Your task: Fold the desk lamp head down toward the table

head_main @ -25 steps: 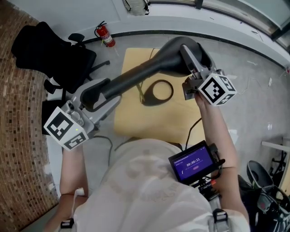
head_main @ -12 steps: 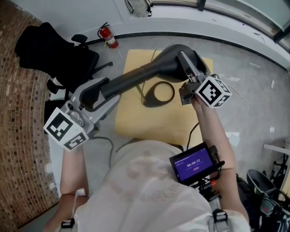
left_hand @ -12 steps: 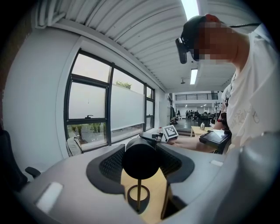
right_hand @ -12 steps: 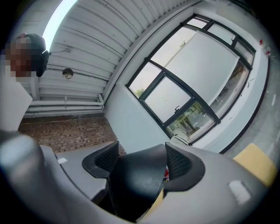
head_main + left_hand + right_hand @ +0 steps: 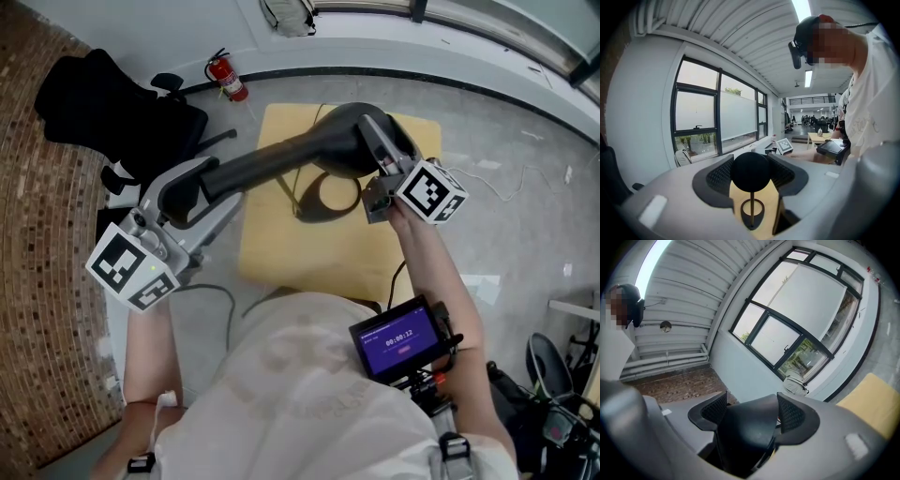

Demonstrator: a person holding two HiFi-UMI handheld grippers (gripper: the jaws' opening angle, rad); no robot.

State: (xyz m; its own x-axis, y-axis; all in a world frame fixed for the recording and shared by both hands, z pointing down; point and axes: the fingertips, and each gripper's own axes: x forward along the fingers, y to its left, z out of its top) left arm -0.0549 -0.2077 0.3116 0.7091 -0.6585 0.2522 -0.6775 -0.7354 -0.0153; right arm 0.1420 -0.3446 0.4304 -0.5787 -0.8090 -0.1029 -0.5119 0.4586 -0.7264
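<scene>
A dark grey desk lamp (image 5: 272, 164) stands on the small yellow table (image 5: 281, 253). Its ring base (image 5: 317, 202) lies flat near the table's middle, partly hidden by the lamp. The long head slants from the bend at upper right down to the lower left. My left gripper (image 5: 192, 192) is shut on the head's rounded free end (image 5: 750, 171), and the base ring (image 5: 752, 211) shows below it. My right gripper (image 5: 375, 141) is shut on the lamp's thick bend (image 5: 745, 437), which fills the space between its pads.
A black office chair (image 5: 112, 103) stands left of the table and a red fire extinguisher (image 5: 225, 75) behind it. A grey bag (image 5: 286, 14) lies by the far wall. A small screen (image 5: 401, 337) hangs at the person's chest. Cables trail over the grey floor.
The right gripper has rolled and sunk, drifting left in the head view and taking the lamp's bend with it. The left gripper has stayed almost still on the head's end.
</scene>
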